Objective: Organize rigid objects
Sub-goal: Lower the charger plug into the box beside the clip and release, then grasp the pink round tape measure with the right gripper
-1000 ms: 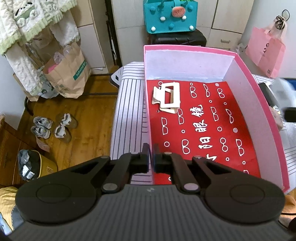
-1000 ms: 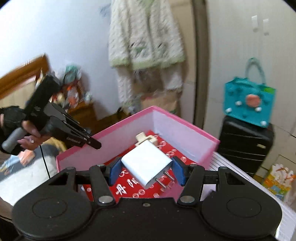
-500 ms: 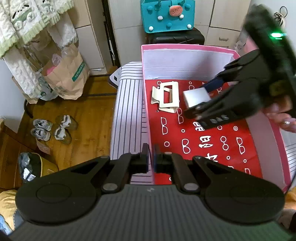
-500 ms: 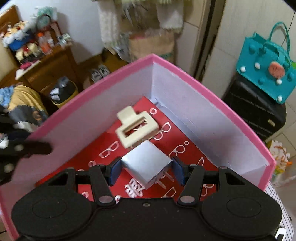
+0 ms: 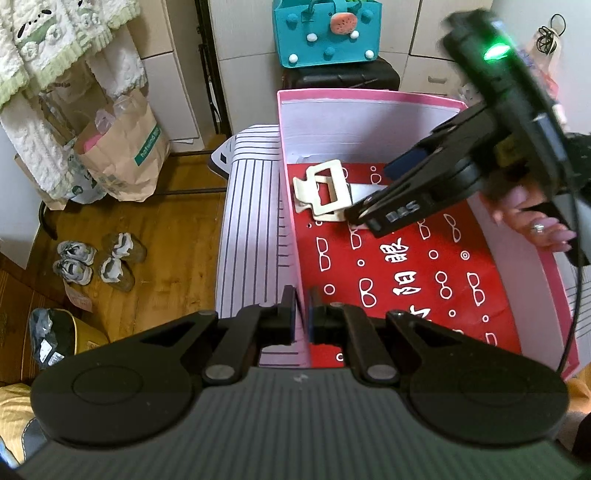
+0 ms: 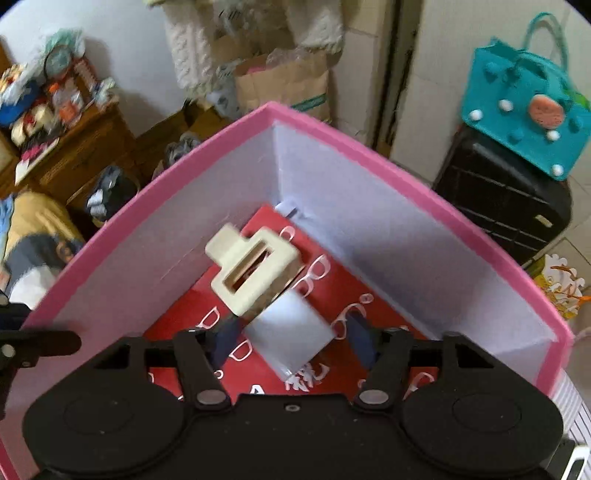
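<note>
Inside the pink box, our right gripper is opening around the white charger; our left gripper pinches the box's near-left wall.

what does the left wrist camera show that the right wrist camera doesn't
Left only: the left gripper shut on the box wall, the hand holding the right gripper, shoes on the floor.
Right only: the charger's full white body lying between the right gripper's opening jaws, pads apart from it.
Both: pink box, cream clip, teal bag.
</note>
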